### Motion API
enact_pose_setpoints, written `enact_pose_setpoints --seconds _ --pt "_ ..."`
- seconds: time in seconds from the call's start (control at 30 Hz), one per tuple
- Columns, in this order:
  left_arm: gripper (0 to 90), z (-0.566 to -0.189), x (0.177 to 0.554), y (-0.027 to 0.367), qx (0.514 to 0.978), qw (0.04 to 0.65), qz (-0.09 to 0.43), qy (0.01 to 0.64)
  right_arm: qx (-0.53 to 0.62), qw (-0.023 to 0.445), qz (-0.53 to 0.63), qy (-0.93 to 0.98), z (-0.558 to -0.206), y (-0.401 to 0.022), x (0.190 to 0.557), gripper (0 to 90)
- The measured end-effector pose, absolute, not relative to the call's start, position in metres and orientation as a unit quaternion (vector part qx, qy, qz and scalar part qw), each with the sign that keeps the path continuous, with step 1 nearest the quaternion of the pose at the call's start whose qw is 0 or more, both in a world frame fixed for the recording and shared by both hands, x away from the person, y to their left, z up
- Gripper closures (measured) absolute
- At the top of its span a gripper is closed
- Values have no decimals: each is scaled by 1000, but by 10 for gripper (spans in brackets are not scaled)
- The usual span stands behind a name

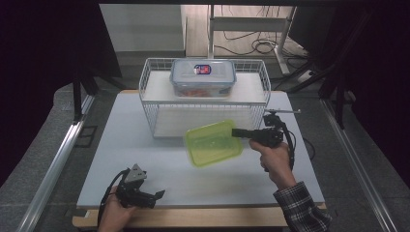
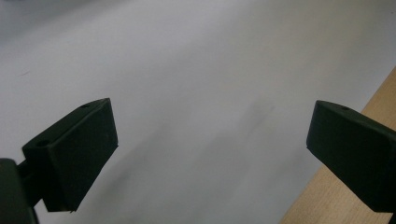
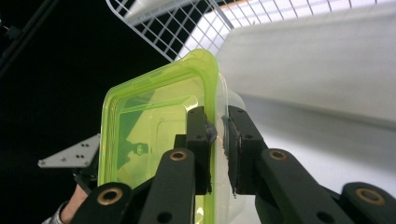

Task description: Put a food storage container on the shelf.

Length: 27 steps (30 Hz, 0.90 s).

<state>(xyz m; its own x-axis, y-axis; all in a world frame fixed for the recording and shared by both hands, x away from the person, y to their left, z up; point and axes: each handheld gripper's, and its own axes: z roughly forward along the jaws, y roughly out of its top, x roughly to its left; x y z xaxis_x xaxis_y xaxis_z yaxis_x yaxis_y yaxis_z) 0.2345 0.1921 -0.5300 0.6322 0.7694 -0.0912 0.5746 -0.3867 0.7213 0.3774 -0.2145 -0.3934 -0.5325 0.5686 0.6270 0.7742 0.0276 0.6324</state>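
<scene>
The right gripper (image 1: 235,132) pinches the green container (image 1: 213,143) by its rim, lifting it before the wire rack (image 1: 150,96), probably for shelving; the left gripper (image 1: 159,194) waits spread at the table's (image 1: 121,145) near edge.

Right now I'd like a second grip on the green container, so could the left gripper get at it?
Probably yes: the left gripper is open and idle at the near table edge, and bare table lies between it and the green container, held up by the right gripper.

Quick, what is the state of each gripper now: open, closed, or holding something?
Left gripper: open, nothing between its jaws, low over the white table.
Right gripper: closed on the rim of the green-lidded container, holding it above the table.
</scene>
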Motion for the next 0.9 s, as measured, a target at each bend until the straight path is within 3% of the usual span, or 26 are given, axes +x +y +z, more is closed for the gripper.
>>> enact_pose_setpoints --seconds 0.9 --pt "20 -530 235 193 820 381 127 408 -469 89 -550 -685 -315 -216 397 802"
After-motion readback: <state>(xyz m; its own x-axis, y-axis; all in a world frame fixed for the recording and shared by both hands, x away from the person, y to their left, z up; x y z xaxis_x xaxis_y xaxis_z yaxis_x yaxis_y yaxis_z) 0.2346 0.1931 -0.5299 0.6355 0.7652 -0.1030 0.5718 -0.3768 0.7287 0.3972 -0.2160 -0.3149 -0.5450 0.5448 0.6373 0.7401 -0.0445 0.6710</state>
